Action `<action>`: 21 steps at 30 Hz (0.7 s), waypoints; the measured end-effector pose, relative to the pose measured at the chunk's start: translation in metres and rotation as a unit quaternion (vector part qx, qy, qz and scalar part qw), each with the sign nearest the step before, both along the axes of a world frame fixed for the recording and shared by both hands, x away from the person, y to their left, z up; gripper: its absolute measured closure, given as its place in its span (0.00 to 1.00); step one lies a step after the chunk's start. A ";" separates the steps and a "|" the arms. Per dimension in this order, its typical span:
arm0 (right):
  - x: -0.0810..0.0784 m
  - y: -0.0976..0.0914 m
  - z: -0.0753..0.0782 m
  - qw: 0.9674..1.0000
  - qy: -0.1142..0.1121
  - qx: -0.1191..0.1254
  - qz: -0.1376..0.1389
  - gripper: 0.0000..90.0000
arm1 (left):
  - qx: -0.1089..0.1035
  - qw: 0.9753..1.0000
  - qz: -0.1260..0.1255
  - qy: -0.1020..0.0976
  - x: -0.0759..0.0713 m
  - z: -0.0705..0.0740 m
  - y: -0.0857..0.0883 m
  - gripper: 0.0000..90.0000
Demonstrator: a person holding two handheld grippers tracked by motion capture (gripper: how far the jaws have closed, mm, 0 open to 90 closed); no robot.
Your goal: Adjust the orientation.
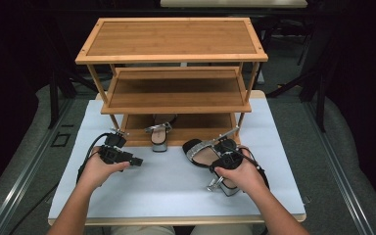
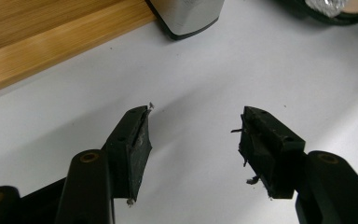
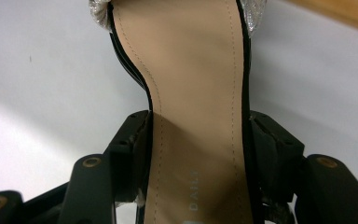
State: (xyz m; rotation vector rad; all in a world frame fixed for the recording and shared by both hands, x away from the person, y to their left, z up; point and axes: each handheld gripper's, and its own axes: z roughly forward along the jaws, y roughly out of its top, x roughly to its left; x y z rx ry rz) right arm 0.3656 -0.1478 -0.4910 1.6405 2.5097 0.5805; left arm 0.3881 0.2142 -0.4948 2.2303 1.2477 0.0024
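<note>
Both forearms come in from the near edge of the white table (image 1: pixel 142 191), each hand wrapped around a black claw. Right gripper (image 3: pixel 198 135) has its jaws clamped on the sides of a high-heeled sandal (image 1: pixel 210 156), pads pressing the sole's edges about mid-length, so it's got hold of that shoe. That sandal sits just in front of the wooden shoe rack (image 1: pixel 174 54), toe end with the sparkly silver strap pointing toward the rack's bottom shelf, silver block heel (image 1: pixel 223 185) back toward the person.

Left gripper (image 2: pixel 193 140) hangs over bare table just in front of the rack's left corner, jaws parted roughly halfway with nothing between them.

Second sandal (image 1: pixel 160 134) already stands on the rack's bottom shelf, heel poking out over the front edge. Middle and top shelves carry nothing I can see.
</note>
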 end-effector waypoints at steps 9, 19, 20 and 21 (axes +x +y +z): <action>0.033 0.018 -0.004 1.000 -0.012 0.009 -0.023 0.47 | 0.004 1.000 -0.001 0.006 0.002 -0.004 -0.001 0.47; 0.056 0.027 -0.015 0.998 -0.012 0.023 -0.060 0.47 | 0.004 1.000 -0.002 0.007 0.002 -0.005 0.000 0.47; 0.057 0.027 -0.015 0.998 -0.007 0.019 -0.060 0.47 | 0.004 1.000 -0.002 0.007 0.002 -0.005 0.000 0.47; 0.057 0.027 -0.015 0.998 -0.004 0.018 -0.060 0.47 | 0.003 1.000 -0.002 0.007 0.002 -0.005 0.001 0.47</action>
